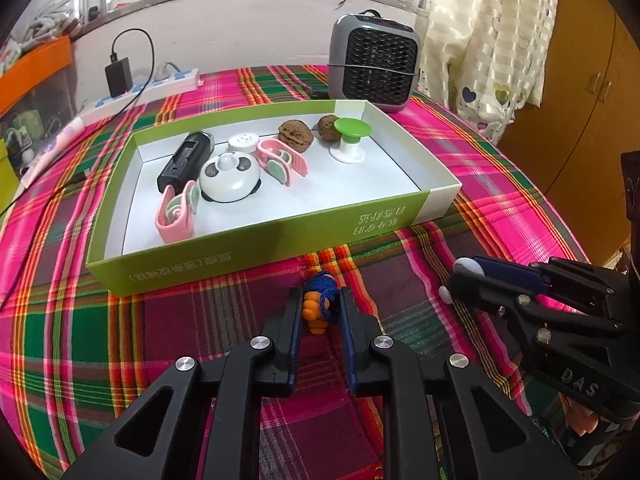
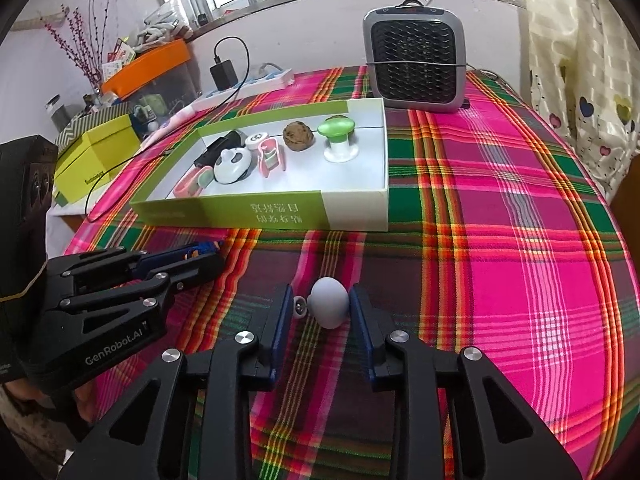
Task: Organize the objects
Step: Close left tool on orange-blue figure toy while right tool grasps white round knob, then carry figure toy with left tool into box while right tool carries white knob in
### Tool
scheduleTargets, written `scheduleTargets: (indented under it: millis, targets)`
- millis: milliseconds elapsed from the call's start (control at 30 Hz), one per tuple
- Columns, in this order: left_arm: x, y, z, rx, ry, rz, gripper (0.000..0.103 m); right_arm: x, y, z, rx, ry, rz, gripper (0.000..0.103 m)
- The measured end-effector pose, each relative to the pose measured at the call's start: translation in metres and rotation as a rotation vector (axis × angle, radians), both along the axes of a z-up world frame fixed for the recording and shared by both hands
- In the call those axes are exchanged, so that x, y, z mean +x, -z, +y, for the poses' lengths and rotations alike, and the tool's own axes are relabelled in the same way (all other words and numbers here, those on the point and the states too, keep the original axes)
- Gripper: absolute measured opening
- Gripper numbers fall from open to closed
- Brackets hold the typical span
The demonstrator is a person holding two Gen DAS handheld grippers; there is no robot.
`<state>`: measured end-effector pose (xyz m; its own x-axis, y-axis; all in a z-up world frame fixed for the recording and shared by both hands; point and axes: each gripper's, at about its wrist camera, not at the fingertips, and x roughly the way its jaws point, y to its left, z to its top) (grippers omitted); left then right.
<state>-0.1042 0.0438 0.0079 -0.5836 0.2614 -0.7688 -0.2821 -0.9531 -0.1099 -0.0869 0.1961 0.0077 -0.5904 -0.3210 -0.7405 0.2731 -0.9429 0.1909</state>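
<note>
1. left gripper (image 1: 320, 312) clamps the orange charm (image 1: 316, 314) with blue cord, lower centre, ready to lift.
2. right gripper (image 2: 322, 306) brackets the grey egg toy (image 2: 330, 306); contact unclear.
3. green box (image 1: 248, 248), mid frame, likely the destination.

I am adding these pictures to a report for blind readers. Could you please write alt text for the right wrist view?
The right gripper is closed on a pale grey egg-shaped object above a plaid tablecloth. Beyond it lies an open green-and-white box holding small items, with a grey fan heater behind. The left gripper, at left, holds a small orange-and-blue item.
</note>
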Motion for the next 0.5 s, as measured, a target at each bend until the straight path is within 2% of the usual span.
scheduleTargets:
  millis: [500]
  targets:
    - [0.0042,-0.0028,-0.0004,0.007,-0.001,0.006,0.015,0.0007,-0.0013,0.0009,-0.010,0.003,0.008,0.022]
